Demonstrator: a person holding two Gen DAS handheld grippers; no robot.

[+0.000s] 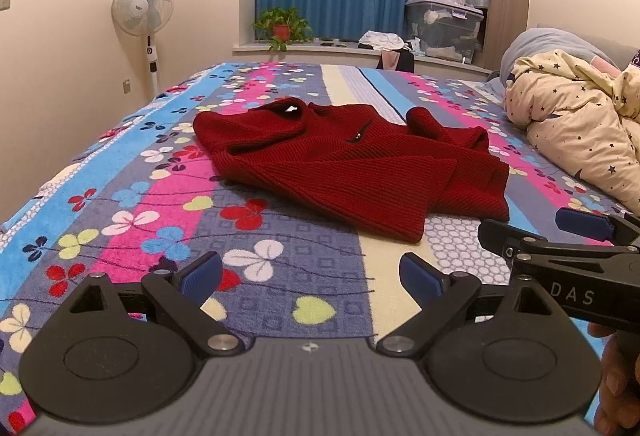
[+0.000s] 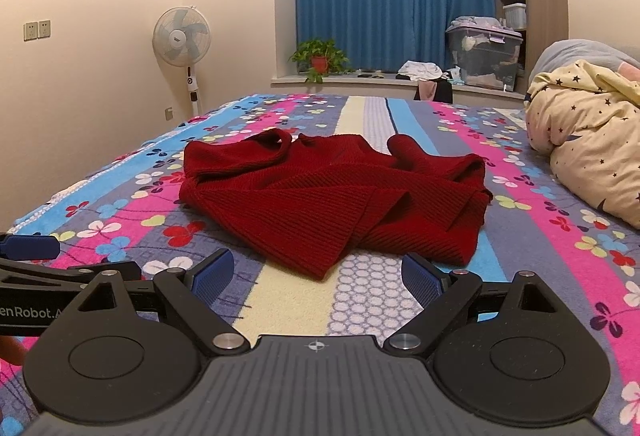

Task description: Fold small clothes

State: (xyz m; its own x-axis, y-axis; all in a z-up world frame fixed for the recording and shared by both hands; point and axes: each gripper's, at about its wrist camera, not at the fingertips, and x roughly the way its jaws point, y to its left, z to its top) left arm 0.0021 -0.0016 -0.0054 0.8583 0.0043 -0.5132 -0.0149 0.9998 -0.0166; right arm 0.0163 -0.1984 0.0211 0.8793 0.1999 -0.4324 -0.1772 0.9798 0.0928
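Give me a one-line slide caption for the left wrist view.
Open left tongs hover above a flowered bedspread, facing a crumpled red sweater; the right tongs enter alongside.

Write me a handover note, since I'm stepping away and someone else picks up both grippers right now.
Left gripper: open, holding nothing, above the bedspread short of the garment.
Right gripper: open, holding nothing, just before the nearest hem.
Red knit sweater: lies rumpled mid-bed, hem corner turned over, one sleeve bunched at the far right, collar at the far left.
Done: no neat fold visible.
Left: spread it flat, fold sleeves in, fold the body.
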